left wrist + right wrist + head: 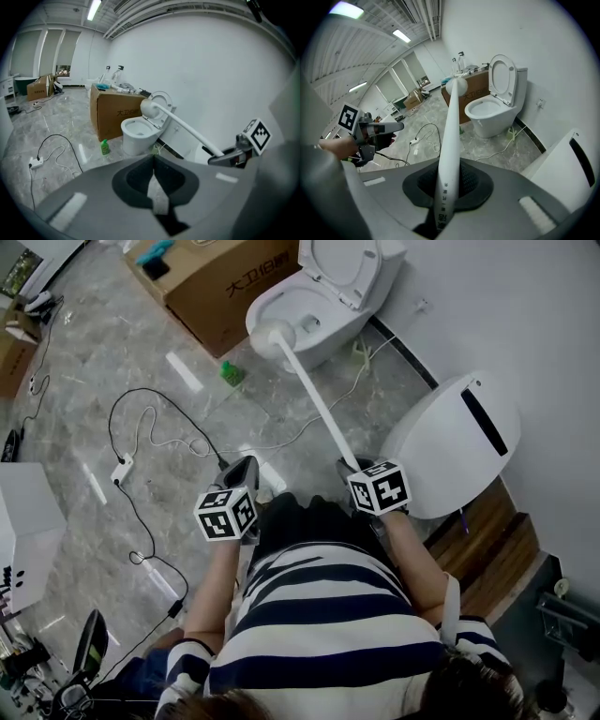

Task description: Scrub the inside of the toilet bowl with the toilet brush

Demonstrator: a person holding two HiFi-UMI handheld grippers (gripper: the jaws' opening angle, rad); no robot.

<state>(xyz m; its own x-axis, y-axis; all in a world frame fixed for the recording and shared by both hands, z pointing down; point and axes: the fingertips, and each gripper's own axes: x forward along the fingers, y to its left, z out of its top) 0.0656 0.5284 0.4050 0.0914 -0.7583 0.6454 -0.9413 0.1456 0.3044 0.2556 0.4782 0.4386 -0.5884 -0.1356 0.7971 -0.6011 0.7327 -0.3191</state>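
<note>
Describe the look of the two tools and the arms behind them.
The left tool and right tool are dark grey, each carrying a white cube with black square markers. The arms come out of short sleeves of a dark-and-white striped shirt.

A large cardboard box (220, 287) stands on the grey marbled floor (84, 381) near the white wall (525, 315), with a teal item (155, 251) and a small black item (155, 268) on its top. The left gripper view shows two bottles (114, 74) standing on it as well. A small green bottle (231, 373) stands upright on the floor just beside the box. A black cable (141, 390) loops across the floor to a white power strip (122, 468). A white rounded shell (459, 442) with a dark slot lies by the wall, next to wooden boards (497, 549). A smaller cardboard box (14, 352) sits well apart at the far left.
</note>
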